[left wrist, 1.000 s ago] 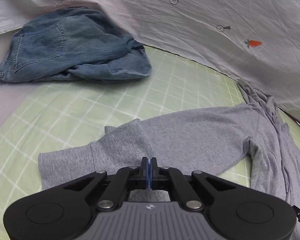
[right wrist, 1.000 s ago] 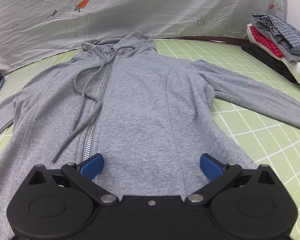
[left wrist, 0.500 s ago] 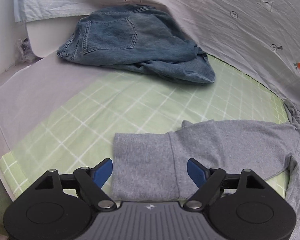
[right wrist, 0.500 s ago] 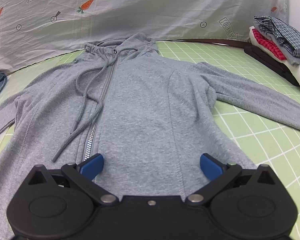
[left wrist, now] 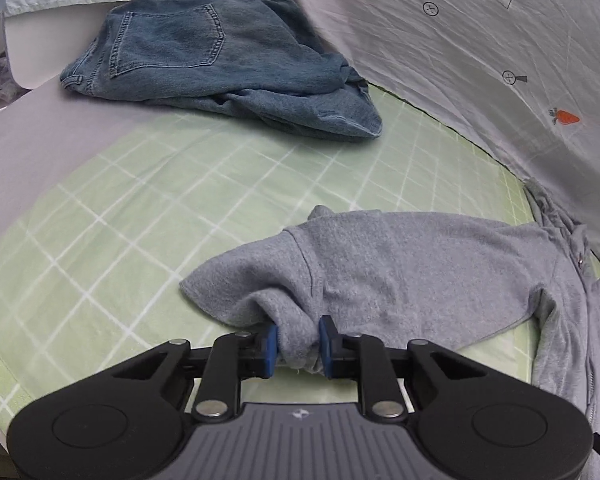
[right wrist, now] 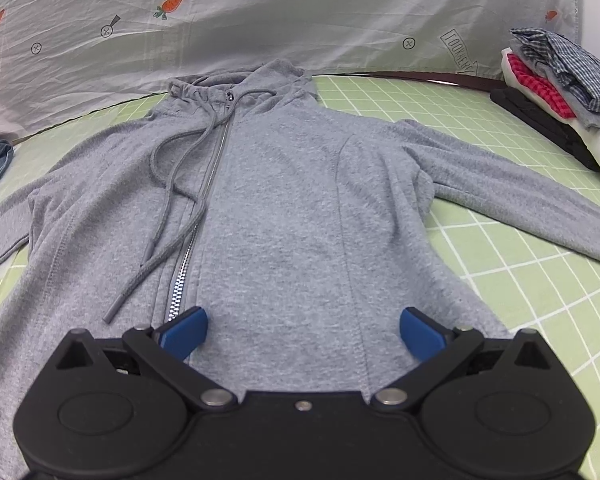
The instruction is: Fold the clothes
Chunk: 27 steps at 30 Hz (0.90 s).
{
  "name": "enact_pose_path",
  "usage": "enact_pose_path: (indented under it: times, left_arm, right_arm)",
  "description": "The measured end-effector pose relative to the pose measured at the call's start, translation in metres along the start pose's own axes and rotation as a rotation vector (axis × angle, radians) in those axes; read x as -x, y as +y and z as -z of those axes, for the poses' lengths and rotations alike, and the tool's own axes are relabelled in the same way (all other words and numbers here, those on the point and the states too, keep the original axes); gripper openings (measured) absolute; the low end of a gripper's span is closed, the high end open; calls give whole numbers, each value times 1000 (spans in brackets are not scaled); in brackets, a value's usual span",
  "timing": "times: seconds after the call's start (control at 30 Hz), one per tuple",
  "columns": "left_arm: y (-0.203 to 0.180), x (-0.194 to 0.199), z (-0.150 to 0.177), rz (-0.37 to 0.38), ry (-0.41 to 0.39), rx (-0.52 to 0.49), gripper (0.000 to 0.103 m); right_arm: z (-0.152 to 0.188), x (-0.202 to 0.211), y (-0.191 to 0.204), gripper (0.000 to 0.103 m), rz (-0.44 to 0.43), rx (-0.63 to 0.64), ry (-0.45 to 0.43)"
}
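stage: early, we judge | grey zip-up hooded sweatshirt (right wrist: 300, 208) flat, unfolded on green gridded worktop (left wrist: 148, 208) | left gripper (left wrist: 298, 346) closing on bunched sleeve cuff (left wrist: 296, 340) | right gripper (right wrist: 302, 330) wide, empty | denim jeans (left wrist: 220, 56) unfolded | folded pile (right wrist: 560, 92) done

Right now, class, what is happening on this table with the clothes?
A person with tongs in each hand is folding a grey hoodie spread zip-up on a green grid mat. The left tongs are closing on the bunched cuff of one sleeve. The right tongs hang open over the hoodie's lower front, gripping nothing. Crumpled jeans and a stack of clothes lie aside.
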<state>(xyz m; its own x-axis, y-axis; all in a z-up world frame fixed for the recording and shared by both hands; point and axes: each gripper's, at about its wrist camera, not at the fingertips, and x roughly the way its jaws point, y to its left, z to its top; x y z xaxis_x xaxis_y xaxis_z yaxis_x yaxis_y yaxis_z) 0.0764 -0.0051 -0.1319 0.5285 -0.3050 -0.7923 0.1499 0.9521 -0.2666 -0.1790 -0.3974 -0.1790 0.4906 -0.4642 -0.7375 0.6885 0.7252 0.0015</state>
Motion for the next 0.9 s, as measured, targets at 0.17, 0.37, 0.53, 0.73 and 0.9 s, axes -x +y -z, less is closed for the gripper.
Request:
enact_pose_path:
  times: [0.17,0.37,0.53,0.73,0.9]
  left_arm:
    - [-36,6,-15,93,-25,-48,22]
    - [-127,4,-28,228,-49,-160,21]
    - [-231,-1,-16,374,-17,-248,22]
    - [-307,-1,18,394,32,-430,54]
    - [-274,-7,19,274,42,-355,70]
  right_arm:
    - [-17,7,-13,101,-13,-55,26]
    - [-30,27,-48,101,-18,-92,-16]
    - [-33,36,-86,101,32,-103,-27]
    - [-40,32,-125,103,84,-101,-32]
    - [-52,21,-123,103,72,-51,-30]
